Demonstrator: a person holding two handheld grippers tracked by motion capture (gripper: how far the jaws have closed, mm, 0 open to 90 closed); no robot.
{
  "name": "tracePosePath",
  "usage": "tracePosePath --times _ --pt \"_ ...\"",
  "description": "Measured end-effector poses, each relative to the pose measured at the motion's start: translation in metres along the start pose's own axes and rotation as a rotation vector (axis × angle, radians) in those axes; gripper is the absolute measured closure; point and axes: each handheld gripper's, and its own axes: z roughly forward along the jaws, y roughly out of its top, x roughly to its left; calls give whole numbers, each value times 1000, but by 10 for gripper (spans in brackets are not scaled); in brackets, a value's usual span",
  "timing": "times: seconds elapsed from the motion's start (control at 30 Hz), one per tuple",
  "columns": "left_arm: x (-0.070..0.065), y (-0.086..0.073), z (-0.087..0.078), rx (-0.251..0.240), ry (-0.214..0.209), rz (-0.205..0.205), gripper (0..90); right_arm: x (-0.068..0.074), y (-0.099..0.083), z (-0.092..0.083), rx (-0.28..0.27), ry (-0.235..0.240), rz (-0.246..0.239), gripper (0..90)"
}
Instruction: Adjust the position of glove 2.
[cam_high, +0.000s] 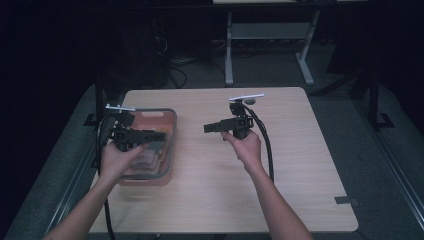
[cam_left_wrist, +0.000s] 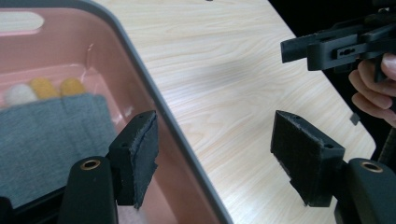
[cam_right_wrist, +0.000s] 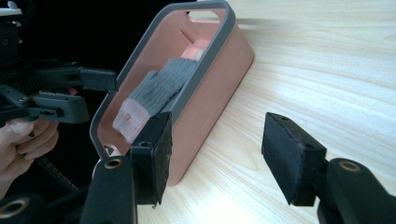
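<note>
Jaws stand apart and empty on both the left gripper (cam_high: 159, 135) and right gripper (cam_high: 207, 128); advise lowering the left squarely over the grey glove (cam_right_wrist: 161, 88) inside the pink bin (cam_high: 171, 150).

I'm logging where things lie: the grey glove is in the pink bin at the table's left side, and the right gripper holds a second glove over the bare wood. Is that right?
Not quite. The right gripper holds nothing: in the right gripper view its jaws stand open, with bare table between them. The grey glove does lie in the pink bin at the table's left side.
</note>
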Motion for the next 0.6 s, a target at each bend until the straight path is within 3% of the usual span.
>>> tracePosePath --times 0.6 --pt "-12 3 19 18 -15 13 312 -21 -10 -22 -16 -16 38 419"
